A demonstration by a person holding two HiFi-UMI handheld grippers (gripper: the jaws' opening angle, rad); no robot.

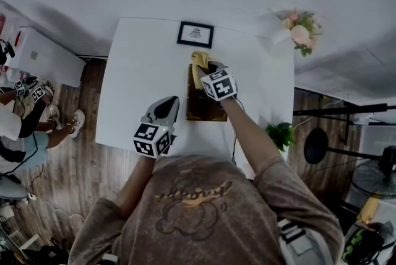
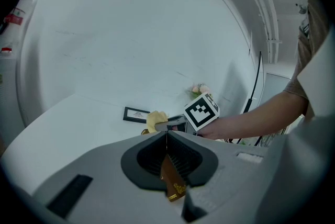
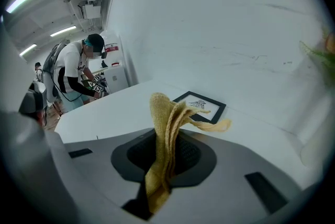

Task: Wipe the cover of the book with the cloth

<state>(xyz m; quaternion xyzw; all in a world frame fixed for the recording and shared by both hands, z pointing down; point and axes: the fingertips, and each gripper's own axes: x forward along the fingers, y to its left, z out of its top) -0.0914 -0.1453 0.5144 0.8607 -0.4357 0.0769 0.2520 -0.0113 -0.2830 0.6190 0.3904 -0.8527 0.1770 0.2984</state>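
Grey moulded shells fill the foreground of both gripper views.

Right tongs [image 3: 168, 134]: clenched on the cloth [image 3: 159, 108]. It runs up through the ribbed dark pads and flops out past the tips.

Left tongs [image 2: 166, 134]: tips closed together, nothing clamped as far as I can judge. The brown sliver with gilt ornament in the slot below them reads as the book [image 1: 204, 106] seen through the gap, not gripped.

Position: the book lies flat on the table [image 1: 139, 65], about mid-width, long axis running away from the person. Right tongs are over its far end, with the cloth bunched at the far edge. Left tongs sit just beside the near-left edge, off the cover.

Progress, my read: the cloth is in hand and at the book, so wiping is either starting or under way. Can't tell if the cloth touches the cover. No dust or streaks show, so the wiped share is unknown. The stretch toward the person looks left to do.

Materials:
- Cloth: mustard yellow, coarse weave, limp, folded in ridges.
- Book: dark brown, a hard flat rectangle, smooth with a slight sheen.
- Table: white, matt, rectangular.
- Beyond the book, a thin black picture frame [image 1: 195, 34] lies flat.
- Pink flowers [image 1: 301, 27] sit by the far right corner.
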